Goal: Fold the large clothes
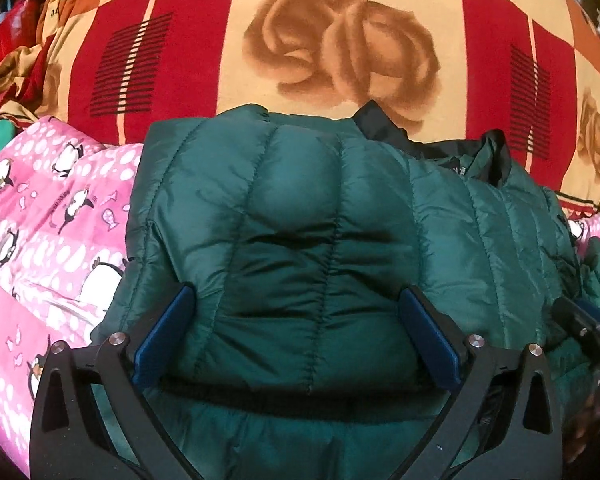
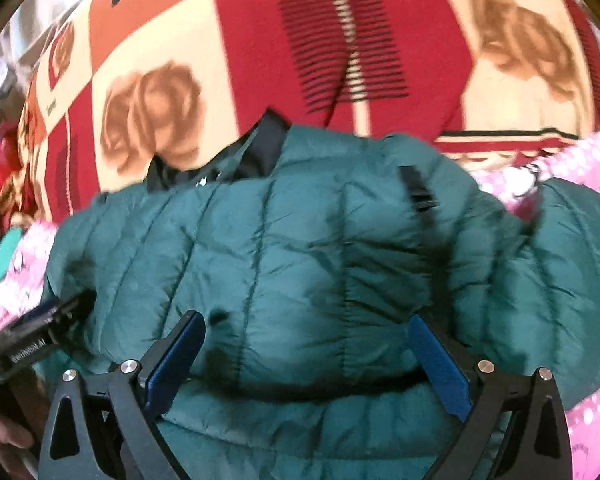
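A dark green quilted puffer jacket (image 1: 300, 216) lies folded over on a bed, its black collar (image 1: 380, 120) toward the far side. My left gripper (image 1: 296, 300) is open, its blue pads straddling the jacket's near folded edge and resting on the fabric. In the right wrist view the same jacket (image 2: 300, 240) fills the middle, with the black collar (image 2: 260, 148) at the back and a black strap (image 2: 420, 188) on top. My right gripper (image 2: 308, 328) is open, jaws wide over the jacket's near edge. The other gripper's body (image 2: 40, 332) shows at the left.
A red and cream rose-print blanket (image 1: 340, 40) covers the bed beyond the jacket. A pink penguin-print quilt (image 1: 48, 208) lies under and left of the jacket, and shows at the right in the right wrist view (image 2: 580, 160). Crumpled red and green cloth (image 1: 4, 92) sits far left.
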The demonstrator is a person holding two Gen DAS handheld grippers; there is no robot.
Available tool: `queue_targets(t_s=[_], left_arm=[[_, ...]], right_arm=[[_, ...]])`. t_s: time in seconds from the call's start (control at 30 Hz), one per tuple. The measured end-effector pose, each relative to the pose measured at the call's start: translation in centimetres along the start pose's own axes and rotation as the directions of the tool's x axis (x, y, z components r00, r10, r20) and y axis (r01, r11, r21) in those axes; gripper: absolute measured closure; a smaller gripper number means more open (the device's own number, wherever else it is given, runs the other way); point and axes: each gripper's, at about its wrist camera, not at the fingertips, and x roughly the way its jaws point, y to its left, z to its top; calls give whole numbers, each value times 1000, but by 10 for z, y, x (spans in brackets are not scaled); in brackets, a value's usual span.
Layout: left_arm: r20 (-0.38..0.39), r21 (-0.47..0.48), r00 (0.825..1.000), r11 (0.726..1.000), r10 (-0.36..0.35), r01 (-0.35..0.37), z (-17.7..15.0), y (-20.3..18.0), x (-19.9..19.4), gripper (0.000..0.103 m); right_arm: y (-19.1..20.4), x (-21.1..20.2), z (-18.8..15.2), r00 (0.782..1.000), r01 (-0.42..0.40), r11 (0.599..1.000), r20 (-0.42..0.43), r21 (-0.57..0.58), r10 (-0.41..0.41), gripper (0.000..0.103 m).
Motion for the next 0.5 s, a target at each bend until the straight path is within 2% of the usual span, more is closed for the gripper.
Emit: queue_targets(t_s=[0.07, 0.13, 0.3, 0.4, 0.5], left_arm=[[0, 6, 1000, 1000, 6, -6, 0, -1, 1, 1], [4, 8, 1000, 1000, 8, -8, 0, -2, 1, 1], [9, 10, 1000, 1000, 8, -8, 0, -2, 2, 0], [10, 17, 1000, 1000, 16, -16, 0, -4, 1, 0], [-28, 12, 999, 1000, 15, -15, 1, -3, -9, 1]], right_arm=[[-2, 6, 0, 999, 29, 999, -35, -15, -29, 1], [-3, 15, -2, 994, 89, 995, -57, -45, -91, 1], [-16, 31, -6, 993, 53, 998, -105, 13, -52, 0], [-15, 29, -5, 992, 61, 998, -108, 5, -60, 0], [-13, 16, -3, 994, 62, 998, -89, 19, -60, 0]])
